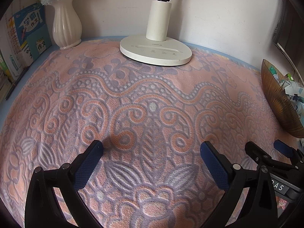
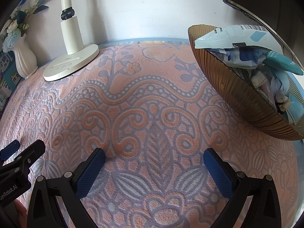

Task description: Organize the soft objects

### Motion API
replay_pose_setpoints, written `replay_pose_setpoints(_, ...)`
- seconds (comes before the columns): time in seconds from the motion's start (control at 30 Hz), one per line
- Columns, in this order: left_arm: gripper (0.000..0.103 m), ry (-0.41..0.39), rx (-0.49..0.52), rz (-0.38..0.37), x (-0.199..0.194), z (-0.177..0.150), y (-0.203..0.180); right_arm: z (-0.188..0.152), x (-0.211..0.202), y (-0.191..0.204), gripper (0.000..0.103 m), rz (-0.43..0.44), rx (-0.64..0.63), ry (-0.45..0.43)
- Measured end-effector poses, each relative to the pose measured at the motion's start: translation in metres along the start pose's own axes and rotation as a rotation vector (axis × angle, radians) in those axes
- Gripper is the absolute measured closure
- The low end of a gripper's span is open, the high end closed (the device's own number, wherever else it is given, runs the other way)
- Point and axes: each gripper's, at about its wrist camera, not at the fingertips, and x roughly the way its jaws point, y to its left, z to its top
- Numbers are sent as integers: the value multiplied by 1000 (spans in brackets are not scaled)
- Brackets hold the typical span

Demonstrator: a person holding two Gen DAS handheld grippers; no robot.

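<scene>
Only the right wrist view shows the bowl [image 2: 235, 95] piled with soft packets [image 2: 237, 38]; left gripper [image 1: 152, 148] and right gripper [image 2: 153, 155] both hold jaws spread, empty, over the towel [image 2: 152, 104].

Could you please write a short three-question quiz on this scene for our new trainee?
1. True or false: the left gripper is shut on a soft packet.
2. Where do the soft packets lie? A) on the patterned cloth B) in the ribbed brown bowl C) beside the white vase
3. Fill in: the thing standing between the vase and the bowl, at the wall, is a white desk ____.

Key
1. False: both it and the right gripper are open and hold nothing.
2. B
3. lamp
</scene>
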Motion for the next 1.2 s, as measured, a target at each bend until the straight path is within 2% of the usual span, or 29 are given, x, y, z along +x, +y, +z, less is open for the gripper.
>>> replay_pose_setpoints(0.23,1,5,-2,-4,1,0,1,0,0,0,0,0,0,0)
replay_pose_setpoints(0.5,1,23,43,36,5,-1,-5,0,0,0,0,1,0,0)
replay_pose_setpoints(0.73,1,21,38,24,6,0,-3,1,2,3,0,19,-10,1)
replay_pose_setpoints(0.8,1,19,39,24,6,-1,-3,-1,-5,2,0,35,-3,-33)
replay_pose_setpoints(0.9,1,20,45,34,6,-1,-4,-8,-24,5,0,48,-19,-131)
replay_pose_setpoints(1.03,1,20,48,37,6,-1,-4,-9,-16,18,0,32,-67,-87)
replay_pose_setpoints(1.2,1,21,54,40,6,0,-4,-6,-6,18,0,91,-63,-34)
